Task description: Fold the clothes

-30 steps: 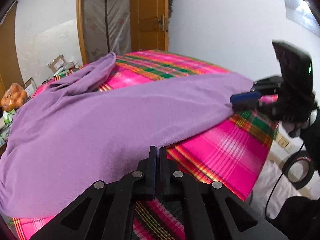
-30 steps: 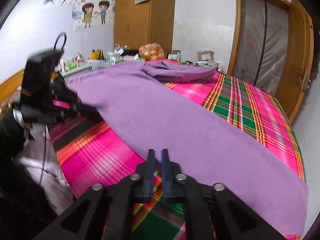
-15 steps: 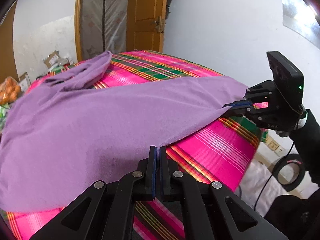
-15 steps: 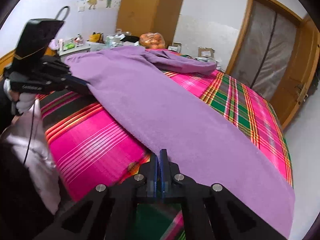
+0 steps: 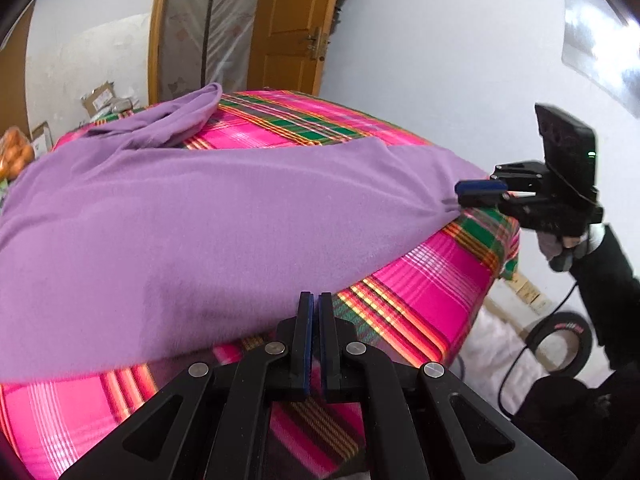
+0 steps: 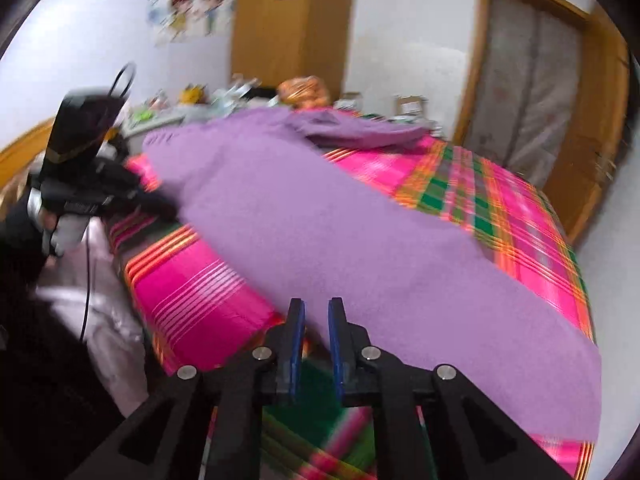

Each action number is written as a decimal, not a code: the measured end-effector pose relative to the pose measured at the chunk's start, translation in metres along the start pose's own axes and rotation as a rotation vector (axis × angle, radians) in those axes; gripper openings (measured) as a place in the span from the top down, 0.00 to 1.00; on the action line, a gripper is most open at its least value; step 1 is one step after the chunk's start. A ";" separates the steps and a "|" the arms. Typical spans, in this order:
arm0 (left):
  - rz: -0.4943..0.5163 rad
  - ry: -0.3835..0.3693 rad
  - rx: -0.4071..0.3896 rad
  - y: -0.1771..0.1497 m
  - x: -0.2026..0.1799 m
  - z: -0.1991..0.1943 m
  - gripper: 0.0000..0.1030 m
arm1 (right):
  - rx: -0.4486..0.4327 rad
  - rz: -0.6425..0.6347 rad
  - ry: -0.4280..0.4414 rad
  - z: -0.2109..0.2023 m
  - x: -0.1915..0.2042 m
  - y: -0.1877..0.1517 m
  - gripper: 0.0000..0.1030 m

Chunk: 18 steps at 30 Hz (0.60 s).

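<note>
On our plaid bed (image 5: 432, 300) near the door (image 5: 288, 28), left claw (image 5: 314, 300) pinches the sweater (image 5: 224, 216); right claw (image 6: 316, 308), pressed together earlier, is opening.

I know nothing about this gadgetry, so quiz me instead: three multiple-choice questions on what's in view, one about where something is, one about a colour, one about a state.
1. Where is the bag of oranges?
A. On top of the garment
B. Among the clutter beyond the far end of the bed
C. On the floor by the door

2. What colour is the garment?
A. Purple
B. White
C. Navy

3. How does the garment lie?
A. Rolled into a ball
B. Hanging on the door
C. Spread out across the bed cover

Answers:
1 B, the oranges show behind the garment's far edge, beside boxes and other small things.
2 A, it is plain purple against the pink, green and orange checks.
3 C, it covers much of the bed, with only a sleeve laid over at the far end.
</note>
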<state>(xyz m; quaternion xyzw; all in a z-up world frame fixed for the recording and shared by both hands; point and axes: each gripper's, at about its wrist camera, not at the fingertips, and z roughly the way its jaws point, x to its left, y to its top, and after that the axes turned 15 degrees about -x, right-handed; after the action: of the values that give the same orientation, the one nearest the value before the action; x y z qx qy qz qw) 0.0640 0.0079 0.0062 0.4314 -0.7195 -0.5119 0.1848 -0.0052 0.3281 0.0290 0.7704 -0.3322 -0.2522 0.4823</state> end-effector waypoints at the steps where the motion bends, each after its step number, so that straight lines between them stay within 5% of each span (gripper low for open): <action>1: -0.020 0.000 -0.016 0.002 0.004 -0.004 0.98 | -0.015 0.038 -0.037 -0.004 -0.010 0.000 0.88; 7: -0.138 0.088 -0.088 0.017 0.032 -0.017 0.98 | -0.017 0.321 -0.476 -0.033 -0.092 -0.022 0.88; 11: -0.204 0.127 -0.068 0.016 0.048 -0.009 0.98 | -0.112 0.789 -0.706 -0.091 -0.169 -0.070 0.60; 12: -0.207 0.131 -0.057 0.014 0.048 -0.006 0.97 | -0.139 0.886 -0.728 -0.104 -0.182 -0.083 0.66; 14: -0.207 0.135 -0.037 0.013 0.049 0.000 0.97 | -0.189 0.987 -0.715 -0.120 -0.196 -0.097 0.62; 18: -0.197 0.139 -0.015 0.011 0.043 0.007 0.97 | -0.148 1.090 -0.668 -0.120 -0.215 -0.107 0.60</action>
<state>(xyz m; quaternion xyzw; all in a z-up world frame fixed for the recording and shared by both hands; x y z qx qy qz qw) 0.0309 -0.0216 0.0057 0.5331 -0.6552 -0.5019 0.1861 -0.0312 0.5931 -0.0051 0.3357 -0.7900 -0.2193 0.4637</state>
